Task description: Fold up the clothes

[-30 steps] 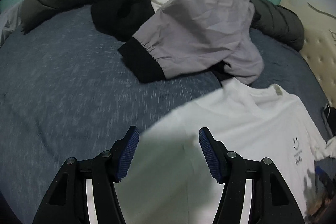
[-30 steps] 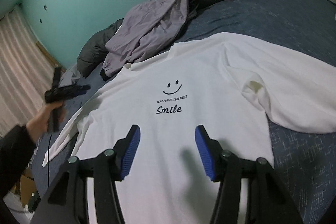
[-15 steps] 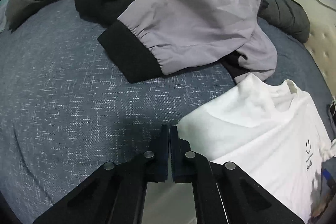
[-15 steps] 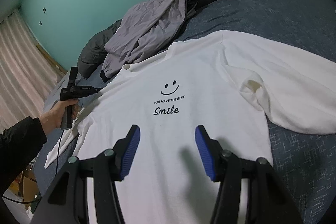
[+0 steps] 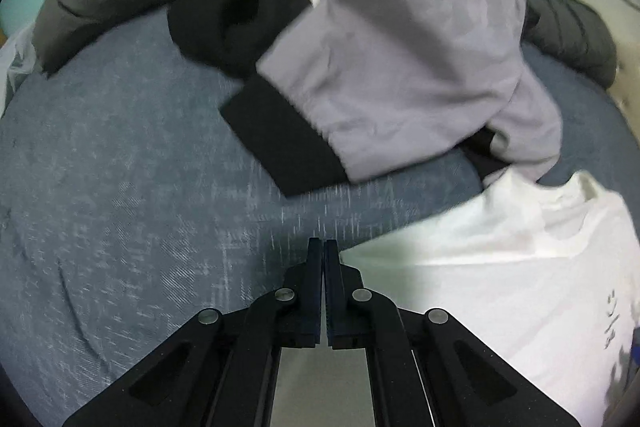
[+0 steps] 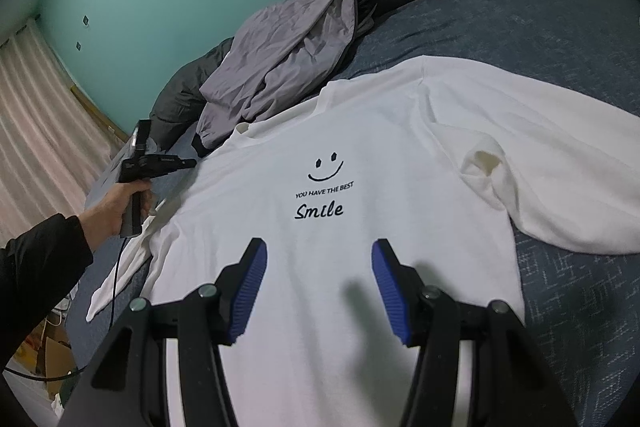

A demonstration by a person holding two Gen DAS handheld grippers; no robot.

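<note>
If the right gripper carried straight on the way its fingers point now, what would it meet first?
Most likely the white T-shirt itself: the open right gripper points over the shirt's front toward the printed smile. Depth is unclear, so the exact contact point is a guess.

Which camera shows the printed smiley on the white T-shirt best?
The right wrist view: the white T-shirt lies flat, with the smiley print sharp and central. The left wrist view shows only blurred marks at the shirt's right edge.
</note>
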